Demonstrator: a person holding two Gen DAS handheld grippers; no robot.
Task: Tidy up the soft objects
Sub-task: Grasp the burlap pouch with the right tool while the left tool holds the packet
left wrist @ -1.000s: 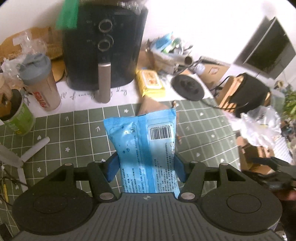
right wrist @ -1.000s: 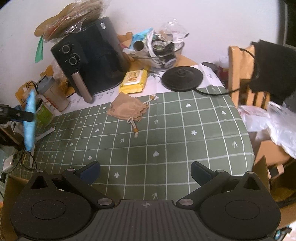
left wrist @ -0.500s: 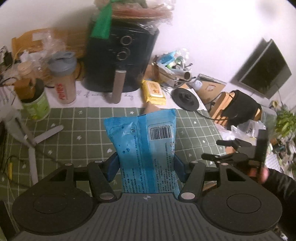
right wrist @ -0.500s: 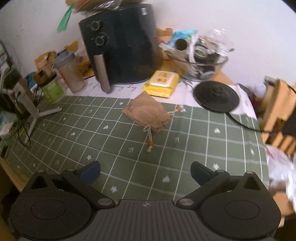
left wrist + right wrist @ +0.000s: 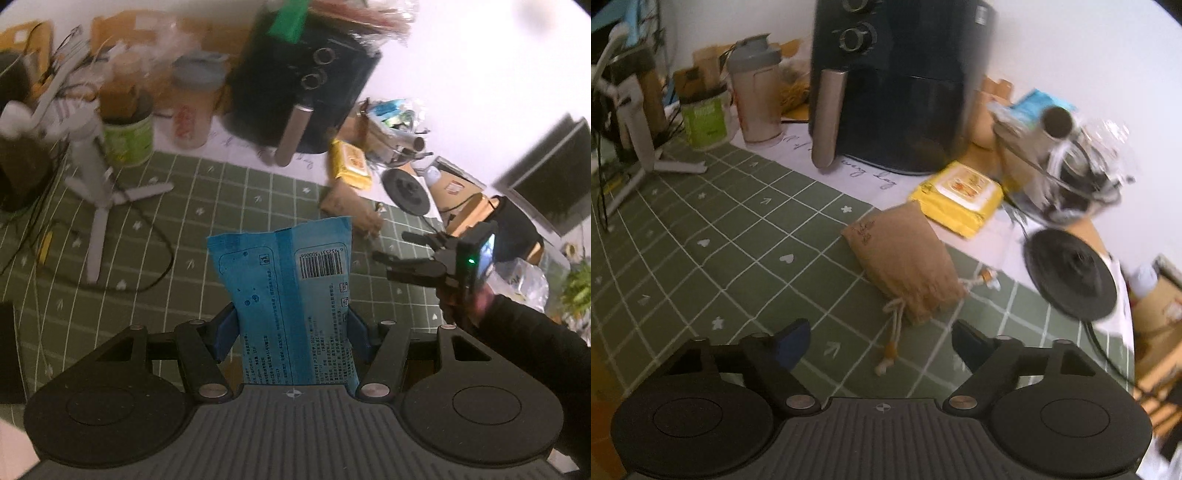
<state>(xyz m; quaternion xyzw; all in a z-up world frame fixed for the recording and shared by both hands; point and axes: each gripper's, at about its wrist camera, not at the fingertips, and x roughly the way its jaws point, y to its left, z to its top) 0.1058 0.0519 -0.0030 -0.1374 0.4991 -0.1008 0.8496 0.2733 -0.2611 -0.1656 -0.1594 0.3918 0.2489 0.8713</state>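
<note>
1. Gripping a blue packet (image 5: 291, 302) by its sides, the left gripper (image 5: 291, 332) has its jaws clamped on it, above the green checked bench (image 5: 177, 236).
2. The right gripper (image 5: 881, 343) hangs over the bench with its jaws closing and nothing between them.
3. A brown drawstring pouch (image 5: 905, 266) lies on the bench just ahead of the right gripper, beside a yellow wipes pack (image 5: 960, 197).
4. A black air fryer (image 5: 897, 85) stands behind them.
</note>
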